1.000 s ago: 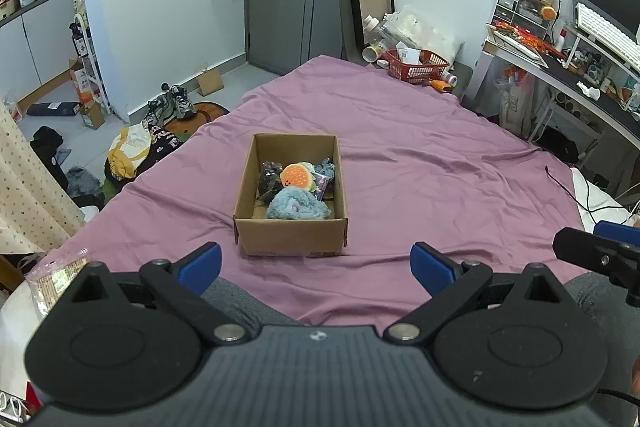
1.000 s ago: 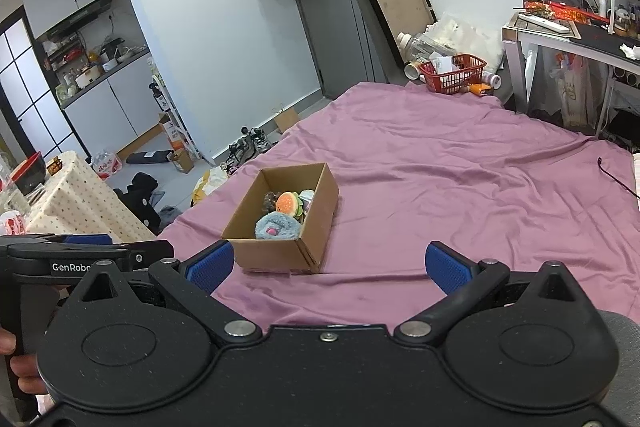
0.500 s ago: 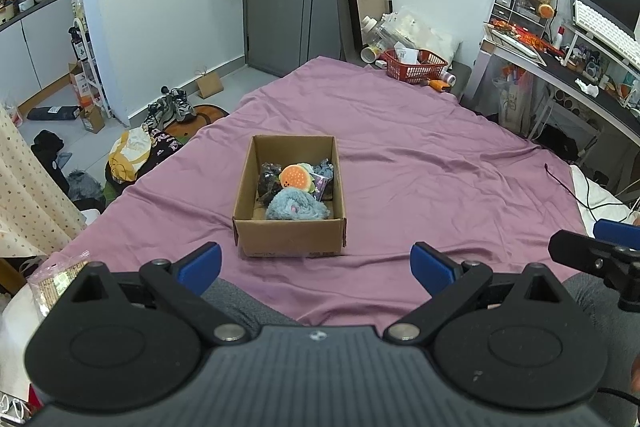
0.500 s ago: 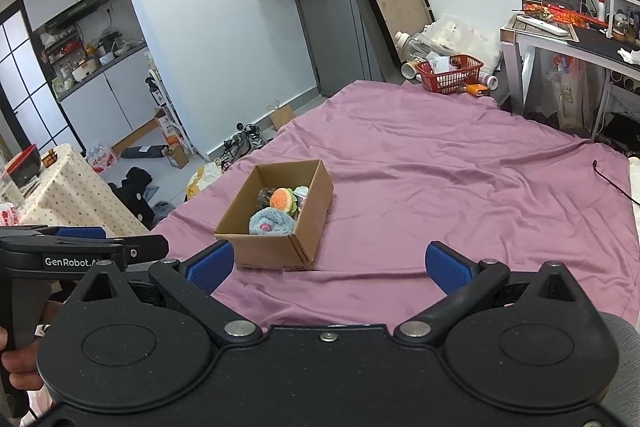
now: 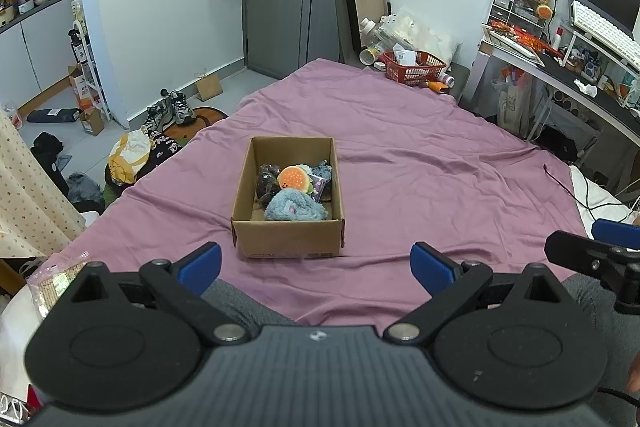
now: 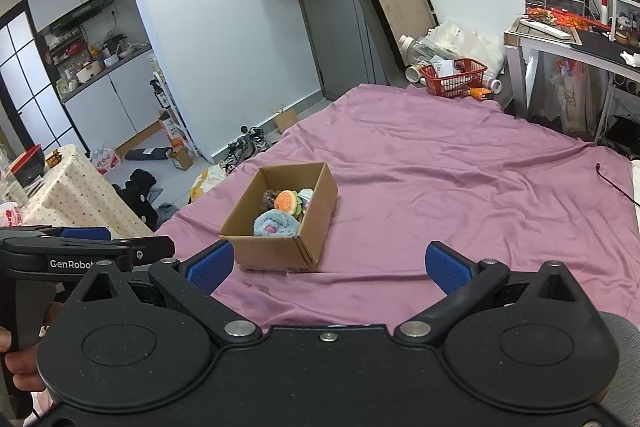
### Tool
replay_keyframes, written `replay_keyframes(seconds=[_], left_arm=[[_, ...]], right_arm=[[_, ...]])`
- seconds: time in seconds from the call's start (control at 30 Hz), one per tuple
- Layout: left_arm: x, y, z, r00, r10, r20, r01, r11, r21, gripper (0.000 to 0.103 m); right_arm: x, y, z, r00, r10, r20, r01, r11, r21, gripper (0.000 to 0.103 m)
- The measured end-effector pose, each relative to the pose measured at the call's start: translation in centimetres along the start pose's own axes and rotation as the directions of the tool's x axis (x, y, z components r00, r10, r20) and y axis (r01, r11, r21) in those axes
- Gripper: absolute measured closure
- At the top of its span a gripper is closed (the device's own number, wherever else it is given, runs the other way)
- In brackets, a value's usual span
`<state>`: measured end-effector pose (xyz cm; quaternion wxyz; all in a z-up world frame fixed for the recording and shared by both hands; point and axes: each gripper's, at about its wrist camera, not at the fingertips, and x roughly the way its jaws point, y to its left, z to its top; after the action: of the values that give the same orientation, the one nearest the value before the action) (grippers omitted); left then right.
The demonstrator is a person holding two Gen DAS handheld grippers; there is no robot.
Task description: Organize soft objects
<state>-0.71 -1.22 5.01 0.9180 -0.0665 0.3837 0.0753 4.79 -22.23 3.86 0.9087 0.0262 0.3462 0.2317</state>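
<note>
We saw a matt brown cardboard box (image 5: 287,235) resting on a purple cloth bedsheet (image 5: 420,163) that was creased and dull. Inside the box lay a fuzzy blue plush toy (image 5: 294,207) and, behind it, a soft orange burger toy (image 5: 295,179) with a smoother nap. Beyond the box, at the sheet's far edge, stood a red plastic basket (image 5: 414,67) of open mesh. The left gripper (image 5: 316,263) had matt black plastic arms, ribbed blue pads (image 5: 430,267) and shiny metal pivots.

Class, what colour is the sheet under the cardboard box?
Purple sheet; left wrist view shows it best.
</note>
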Motion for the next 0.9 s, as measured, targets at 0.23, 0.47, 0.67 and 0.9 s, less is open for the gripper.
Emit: replay_keyframes(seconds=[0.23,0.47,0.67,0.9], left_arm=[[-0.5,-0.1,-0.1,1.0,-0.021,0.018,0.02,1.0,0.009,0.003],[-0.5,-0.3,-0.1,0.999,-0.02,0.034,0.02,0.999,0.026,0.003],[-0.1,0.0,-0.2,0.999,-0.023,0.038,0.023,1.0,0.008,0.003],[0.6,0.4,-0.6,0.999,-0.028,0.044,0.028,1.0,0.002,0.003]], right_arm=[[-0.3,-0.7,0.1,1.0,-0.017,0.015,0.016,0.999,0.031,0.0],[-0.4,-1.8,-0.1,0.998,-0.051,0.046,0.047,0.995,0.092,0.0],[0.1,-2.0,-0.3,0.998,-0.052,0.045,0.048,0.994,0.096,0.0],[0.9,-1.6,-0.6,0.998,-0.043,0.046,0.039,0.995,0.094,0.0]])
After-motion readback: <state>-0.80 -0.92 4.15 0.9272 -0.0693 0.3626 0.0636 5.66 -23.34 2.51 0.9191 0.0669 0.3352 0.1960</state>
